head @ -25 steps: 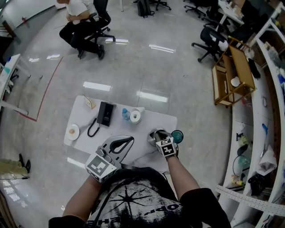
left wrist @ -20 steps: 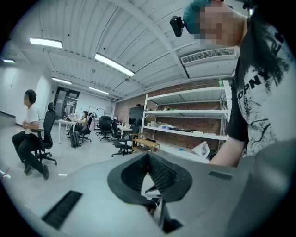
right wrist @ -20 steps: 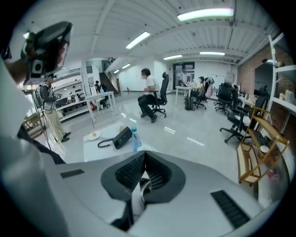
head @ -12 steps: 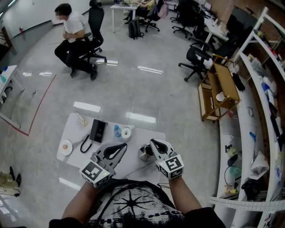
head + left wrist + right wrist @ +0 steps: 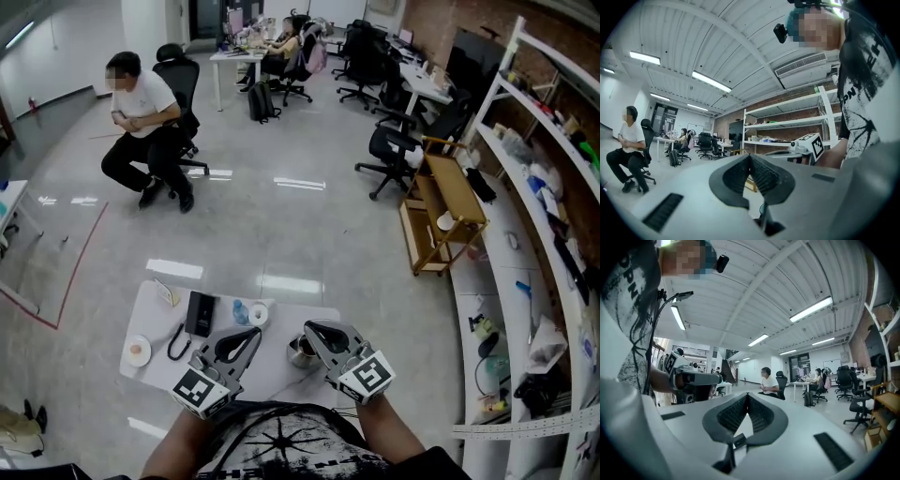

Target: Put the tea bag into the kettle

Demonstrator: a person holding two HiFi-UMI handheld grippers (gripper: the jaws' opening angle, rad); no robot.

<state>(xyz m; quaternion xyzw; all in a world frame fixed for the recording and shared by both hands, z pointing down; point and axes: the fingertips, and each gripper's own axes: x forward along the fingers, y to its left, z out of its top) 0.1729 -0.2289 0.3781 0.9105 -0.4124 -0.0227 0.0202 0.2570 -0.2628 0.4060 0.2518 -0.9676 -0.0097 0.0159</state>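
Note:
The metal kettle (image 5: 300,352) stands open on the white table (image 5: 281,375), far below and between my two grippers. No tea bag shows in any view, and the kettle's inside is too small to make out. My left gripper (image 5: 254,333) is held up level with its jaws shut and nothing between them (image 5: 750,157). My right gripper (image 5: 308,328) is also raised and level, with its jaws shut and empty (image 5: 747,397). Each gripper shows in the other's view: the left gripper (image 5: 689,378) and the right gripper's marker cube (image 5: 813,146).
On the table lie a small plate (image 5: 138,351), a black box (image 5: 200,312) with a cable (image 5: 177,345), a water bottle (image 5: 240,312), a tape roll (image 5: 258,314) and a tan packet (image 5: 169,295). A person sits on an office chair (image 5: 141,117) farther off. Shelves (image 5: 525,281) run along the right.
My right gripper has lifted well up from the kettle and turned level. The left gripper has risen a little. The head view has tilted up, so the table sits lower in the picture.

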